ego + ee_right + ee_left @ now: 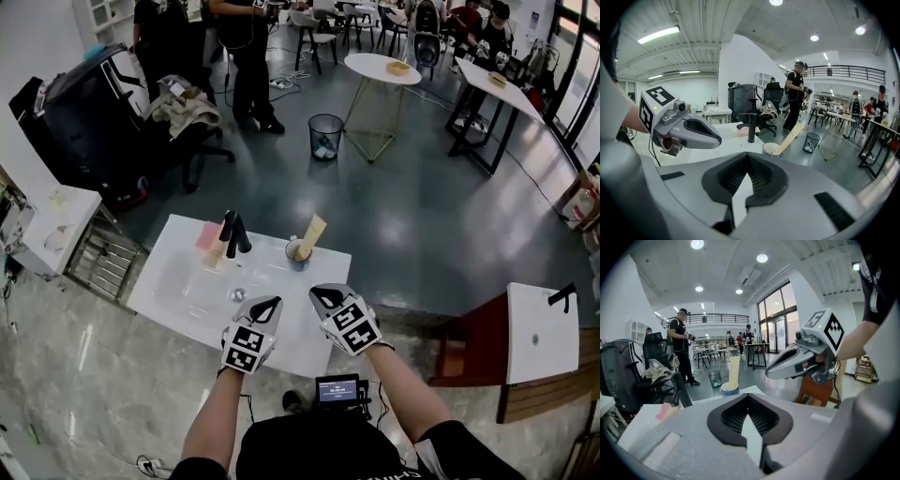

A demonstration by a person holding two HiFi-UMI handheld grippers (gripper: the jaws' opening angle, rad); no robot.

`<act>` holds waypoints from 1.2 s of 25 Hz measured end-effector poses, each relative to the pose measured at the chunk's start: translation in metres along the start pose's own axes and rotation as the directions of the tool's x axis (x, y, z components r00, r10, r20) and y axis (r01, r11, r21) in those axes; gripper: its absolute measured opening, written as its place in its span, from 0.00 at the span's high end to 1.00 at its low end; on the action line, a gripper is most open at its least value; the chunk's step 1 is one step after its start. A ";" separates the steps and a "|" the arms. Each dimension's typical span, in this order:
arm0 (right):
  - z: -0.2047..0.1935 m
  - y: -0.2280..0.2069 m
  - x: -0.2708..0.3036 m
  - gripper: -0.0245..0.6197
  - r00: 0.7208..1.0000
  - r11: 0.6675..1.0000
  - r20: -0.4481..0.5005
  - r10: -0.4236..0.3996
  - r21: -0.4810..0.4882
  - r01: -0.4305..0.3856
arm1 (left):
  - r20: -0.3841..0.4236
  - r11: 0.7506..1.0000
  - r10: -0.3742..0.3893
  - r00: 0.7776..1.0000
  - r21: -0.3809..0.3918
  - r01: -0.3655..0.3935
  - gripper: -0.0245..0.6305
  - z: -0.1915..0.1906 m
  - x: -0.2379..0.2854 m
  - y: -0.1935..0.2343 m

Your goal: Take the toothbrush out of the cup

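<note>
A pale cup [297,255] stands on the white sink counter [319,337], at the far edge to the right of the tap. A beige toothbrush [311,235] leans out of it toward the upper right. My left gripper [268,306] and right gripper [324,298] hover side by side over the counter's near part, both short of the cup, both shut and empty. In the left gripper view the cup [730,388] and toothbrush [734,370] lie ahead beyond the closed jaws [748,399]. The right gripper view shows the cup [771,148] and toothbrush [793,133] ahead of its jaws [748,157].
A black tap [233,232] stands behind the basin [192,286], with a pink item [208,235] to its left. A red chair [478,342] and a small white table [542,330] are at the right. Further off are a wire bin [325,136], office chairs and standing people.
</note>
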State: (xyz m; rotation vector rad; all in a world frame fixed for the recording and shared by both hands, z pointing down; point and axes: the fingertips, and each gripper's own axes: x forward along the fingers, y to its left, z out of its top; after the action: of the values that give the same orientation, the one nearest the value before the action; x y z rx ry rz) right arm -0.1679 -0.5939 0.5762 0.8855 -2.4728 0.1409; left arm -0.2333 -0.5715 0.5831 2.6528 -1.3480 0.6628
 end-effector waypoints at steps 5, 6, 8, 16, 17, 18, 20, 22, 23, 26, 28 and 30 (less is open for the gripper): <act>-0.005 -0.018 0.007 0.95 1.000 1.000 -0.027 0.009 -0.017 -0.009 | 0.002 1.000 0.016 1.000 0.010 -0.016 0.95 0.007 0.011 0.011; -0.005 -0.024 0.009 0.95 1.000 1.000 -0.031 0.007 -0.019 -0.008 | 0.001 1.000 0.015 1.000 0.015 -0.015 0.95 0.008 0.014 0.012; -0.005 -0.035 0.012 0.95 0.999 1.000 -0.033 0.000 -0.019 0.000 | -0.003 1.000 0.012 1.000 0.022 -0.012 0.95 0.011 0.021 0.015; 0.004 -0.090 0.046 0.91 0.998 0.998 -0.043 -0.051 0.019 0.052 | -0.014 0.999 0.008 1.000 0.032 -0.007 0.95 0.025 0.055 0.028; 0.004 -0.096 0.051 0.89 0.997 0.998 -0.045 -0.055 0.034 0.056 | -0.014 1.000 0.008 1.000 0.027 -0.007 0.95 0.026 0.059 0.028; 0.003 -0.103 0.057 0.87 0.997 0.997 -0.046 -0.056 0.052 0.058 | -0.014 1.000 0.007 1.000 0.021 -0.007 0.95 0.027 0.064 0.028; 0.000 -0.113 0.068 0.82 0.998 0.995 -0.050 -0.047 0.091 0.052 | -0.014 1.000 0.008 1.000 0.008 -0.008 0.95 0.027 0.072 0.028; -0.002 -0.119 0.080 0.76 0.998 0.992 -0.051 -0.026 0.125 0.032 | -0.016 1.000 0.011 1.000 -0.006 -0.011 0.95 0.025 0.078 0.028; -0.002 -0.121 0.085 0.74 0.999 0.990 -0.051 -0.014 0.138 0.021 | -0.019 1.000 0.013 1.000 -0.014 -0.013 0.95 0.023 0.079 0.028; -0.003 -0.123 0.102 0.69 0.999 0.986 -0.047 0.016 0.165 -0.008 | -0.032 0.999 0.020 0.999 -0.038 -0.022 0.95 0.015 0.082 0.029; -0.004 -0.123 0.114 0.68 0.998 0.984 -0.048 0.028 0.176 -0.019 | -0.045 0.998 0.027 0.999 -0.050 -0.029 0.95 0.008 0.080 0.030; -0.004 -0.123 0.124 0.67 0.998 0.983 -0.054 0.034 0.182 -0.023 | -0.060 0.997 0.035 0.998 -0.060 -0.039 0.95 0.000 0.076 0.032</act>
State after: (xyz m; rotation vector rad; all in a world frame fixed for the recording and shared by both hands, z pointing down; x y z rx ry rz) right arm -0.1718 -0.7596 0.6323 0.9072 -2.4492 0.4011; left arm -0.2189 -0.6480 0.6112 2.5464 -1.3818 0.6866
